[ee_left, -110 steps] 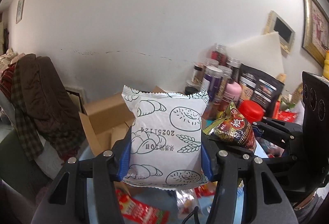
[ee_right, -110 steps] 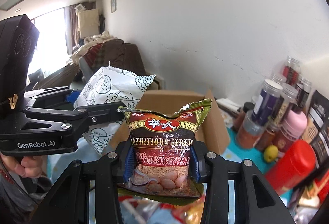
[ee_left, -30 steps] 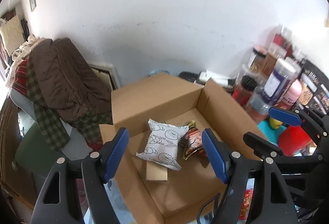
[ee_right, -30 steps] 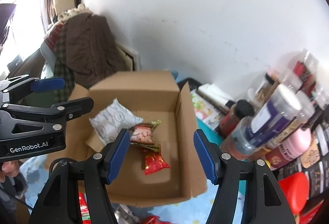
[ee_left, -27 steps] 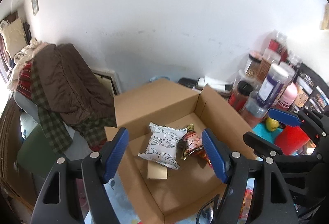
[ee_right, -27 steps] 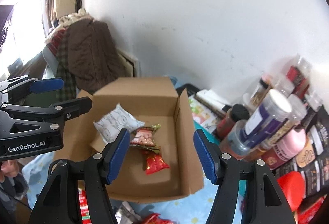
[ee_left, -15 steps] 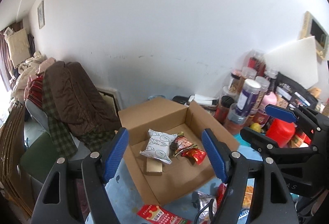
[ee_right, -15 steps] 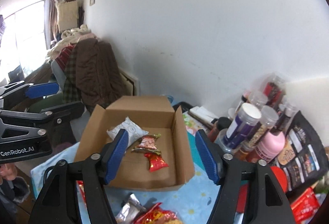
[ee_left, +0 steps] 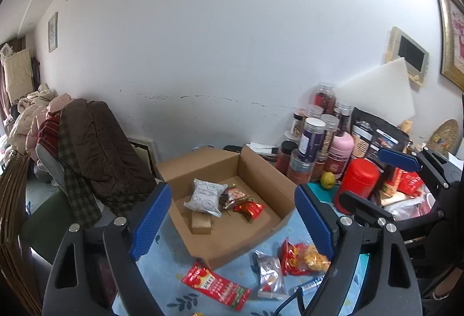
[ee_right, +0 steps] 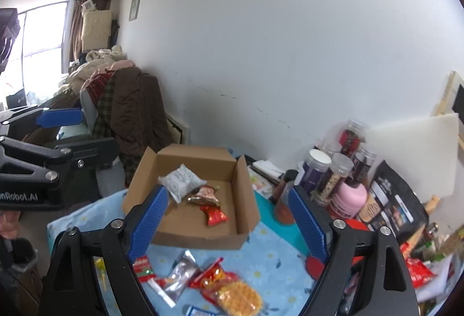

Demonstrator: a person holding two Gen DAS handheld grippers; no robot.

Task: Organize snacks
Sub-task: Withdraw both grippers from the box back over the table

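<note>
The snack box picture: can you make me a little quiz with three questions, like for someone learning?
1. True or false: the white packet lies inside the cardboard box.
2. How many packets are in the box? A) one B) three C) six
3. Fill in: the left gripper and the right gripper each hold ____.

Key:
1. True.
2. B: the white packet, a brown packet and a small red packet.
3. Nothing; both have just been opening and stand open, with more snacks like the red sachet waiting on the blue tablecloth.
</note>
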